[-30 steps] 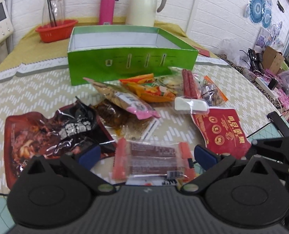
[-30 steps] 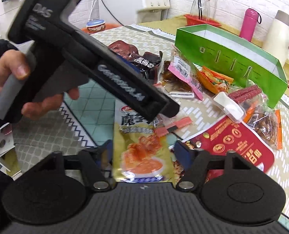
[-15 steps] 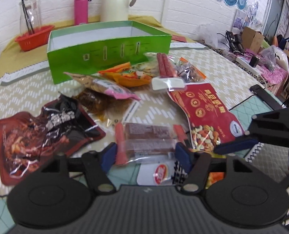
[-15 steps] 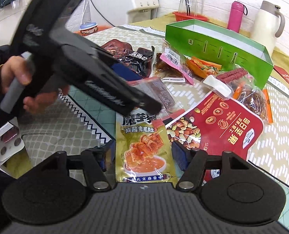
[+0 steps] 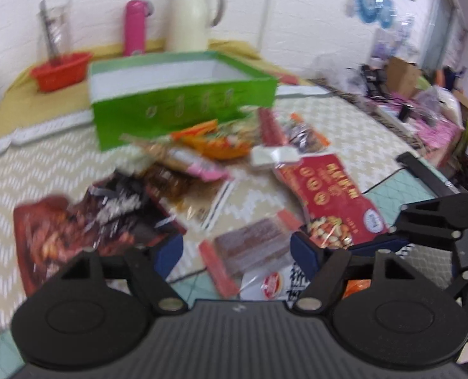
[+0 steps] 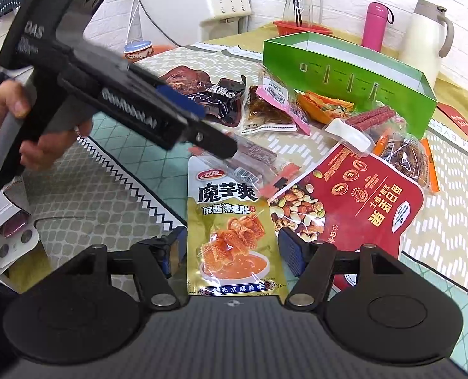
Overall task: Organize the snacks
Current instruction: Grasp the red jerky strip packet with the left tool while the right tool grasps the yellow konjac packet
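left gripper point(image 5: 237, 254) jaws opening round jerky pack point(image 5: 249, 246), no pinch; right gripper point(image 6: 229, 254) open astride konjac pouch point(image 6: 230, 227). risk: slippery film slides out.

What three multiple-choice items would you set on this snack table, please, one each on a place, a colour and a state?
1. Where does the pink flask stand?
A. Behind the green box, beside the cream jug
B. Inside the green box
C. On top of a snack packet

2. What colour is the small basket behind the green box?
A. Blue
B. Red
C. White

3. In what state is the green box?
A. Shut with a lid
B. Lying flattened
C. Upright and open-topped

Answers:
1 A, since the flask stands past the box's far wall, next to the jug.
2 B, since its rim shows red in both views.
3 C, since its white inner walls show from above.
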`<state>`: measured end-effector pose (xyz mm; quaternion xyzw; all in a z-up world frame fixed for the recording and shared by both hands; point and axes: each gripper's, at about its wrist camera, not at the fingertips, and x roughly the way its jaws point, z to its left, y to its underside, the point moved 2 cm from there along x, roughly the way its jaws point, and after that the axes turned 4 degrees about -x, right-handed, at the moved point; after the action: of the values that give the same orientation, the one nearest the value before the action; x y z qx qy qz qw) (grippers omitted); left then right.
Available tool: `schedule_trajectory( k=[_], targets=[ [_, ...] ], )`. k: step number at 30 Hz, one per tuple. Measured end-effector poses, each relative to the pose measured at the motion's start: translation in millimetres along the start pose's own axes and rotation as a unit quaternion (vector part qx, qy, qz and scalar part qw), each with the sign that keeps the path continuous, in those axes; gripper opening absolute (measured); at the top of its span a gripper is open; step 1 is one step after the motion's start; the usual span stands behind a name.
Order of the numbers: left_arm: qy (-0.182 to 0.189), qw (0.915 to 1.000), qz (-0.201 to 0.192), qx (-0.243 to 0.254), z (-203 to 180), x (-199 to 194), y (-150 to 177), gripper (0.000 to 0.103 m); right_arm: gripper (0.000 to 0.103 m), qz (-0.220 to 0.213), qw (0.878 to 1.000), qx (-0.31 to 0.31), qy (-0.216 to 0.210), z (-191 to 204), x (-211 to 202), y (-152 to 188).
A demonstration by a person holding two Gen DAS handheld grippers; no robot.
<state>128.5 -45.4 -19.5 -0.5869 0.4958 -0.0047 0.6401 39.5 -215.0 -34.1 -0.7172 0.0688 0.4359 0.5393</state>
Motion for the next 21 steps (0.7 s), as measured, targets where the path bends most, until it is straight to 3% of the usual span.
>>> schedule_trajectory(
  k=[5,10,12,18,21],
  targets=[
    [0.071,0.9951,0.033,0.06,-6,22,-12,0.077,0.103,0.002,1.0,0.002,0.001,1,-2,1],
    [0.054,0.9896,0.07,0.114,-15,47,-2,0.08,0.103,0.005,1.0,0.008,0.004,-2,-6,4],
    [0.057,0.9909,0.066,0.103,-11,43,1,0.08,0.103,0.005,1.0,0.009,0.004,-2,-7,5],
    [-0.023,0.9963,0.073,0.039,6,16,16,0.069,0.103,0.008,1.0,0.009,0.006,-1,-6,4],
    [-0.005,0.9973,0.071,0.02,8,2,26,0.066,0.103,0.011,1.0,0.007,0.001,-1,-5,2]
  ],
)
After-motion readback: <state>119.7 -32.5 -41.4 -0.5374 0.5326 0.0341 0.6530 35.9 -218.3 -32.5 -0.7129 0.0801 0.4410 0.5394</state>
